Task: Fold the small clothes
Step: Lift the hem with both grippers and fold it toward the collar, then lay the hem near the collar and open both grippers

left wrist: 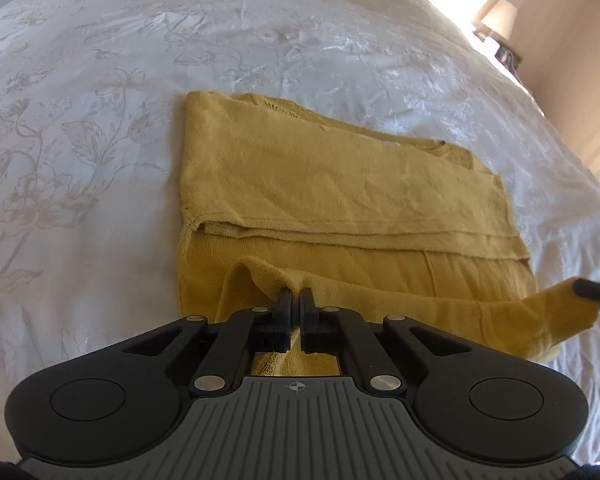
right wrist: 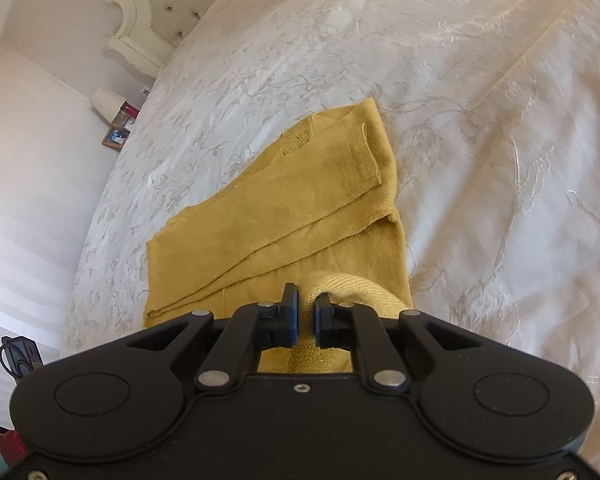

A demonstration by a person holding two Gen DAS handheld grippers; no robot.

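Note:
A mustard-yellow knit garment (left wrist: 320, 184) lies partly folded on a white floral bedspread (left wrist: 100, 120), with one panel laid over its middle. My left gripper (left wrist: 296, 298) is shut on a raised fold at the garment's near edge. At the right of the left wrist view, the right gripper's fingertip (left wrist: 590, 289) holds the end of a lifted yellow strip, likely a sleeve. In the right wrist view the garment (right wrist: 284, 208) stretches away from my right gripper (right wrist: 307, 306), which is shut on a bunched knit edge between its pads.
The bedspread (right wrist: 480, 120) extends widely around the garment. A tufted cream headboard (right wrist: 156, 12) stands at the far end. A lamp (right wrist: 108, 104) and a small picture frame (right wrist: 116, 138) sit beside the bed. A dark device (right wrist: 18, 356) lies low on the left.

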